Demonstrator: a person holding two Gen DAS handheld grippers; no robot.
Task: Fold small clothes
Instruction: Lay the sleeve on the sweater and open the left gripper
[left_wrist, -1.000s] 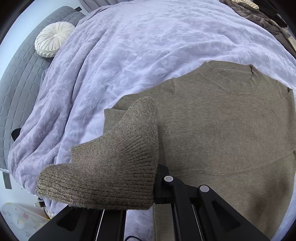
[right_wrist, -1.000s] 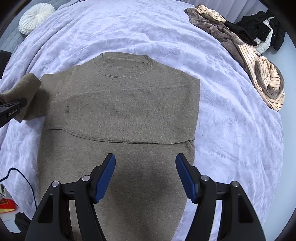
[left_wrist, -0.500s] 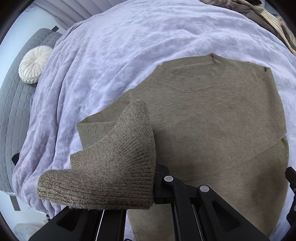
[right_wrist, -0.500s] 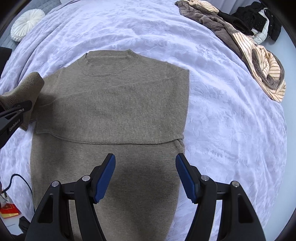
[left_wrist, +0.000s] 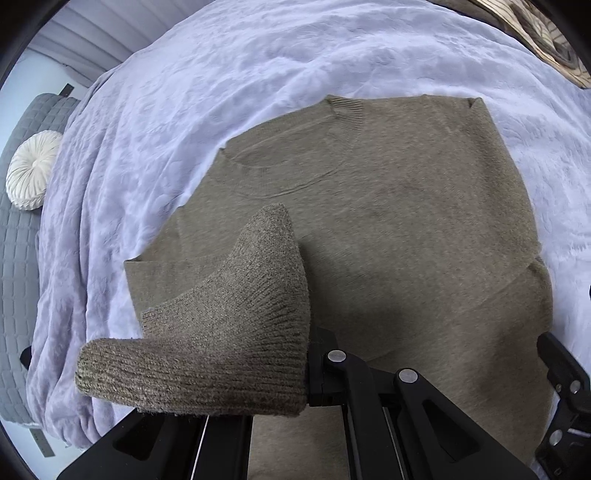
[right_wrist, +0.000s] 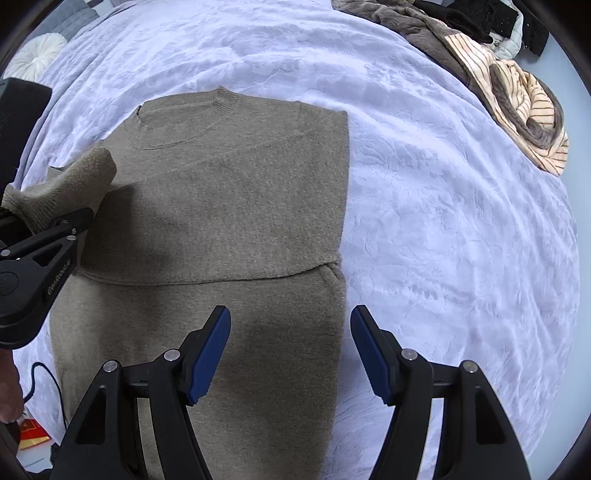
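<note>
Left gripper (left_wrist: 295, 373) clamped on sleeve (left_wrist: 221, 332); right gripper (right_wrist: 290, 354) apart, empty. Advise laying cuff flat across sweater (right_wrist: 229, 206) ahead, square to its edge.

Bare bedspread (right_wrist: 443, 221) right of sweater (right_wrist: 236, 192), clothes heap (right_wrist: 509, 85) blocking far right corner

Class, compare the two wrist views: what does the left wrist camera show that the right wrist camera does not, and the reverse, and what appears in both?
Left wrist view only: the ribbed cuff of the olive-brown knitted sweater's sleeve seen close up, clamped in the left gripper.

Right wrist view only: the right gripper, jaws open with blue pads, above the sweater's lower part; the black garment at the far edge; a black cable.

Both: the olive-brown knitted sweater lying flat on the lavender textured bedspread, the round white pleated cushion, and the striped cream clothing pile.
</note>
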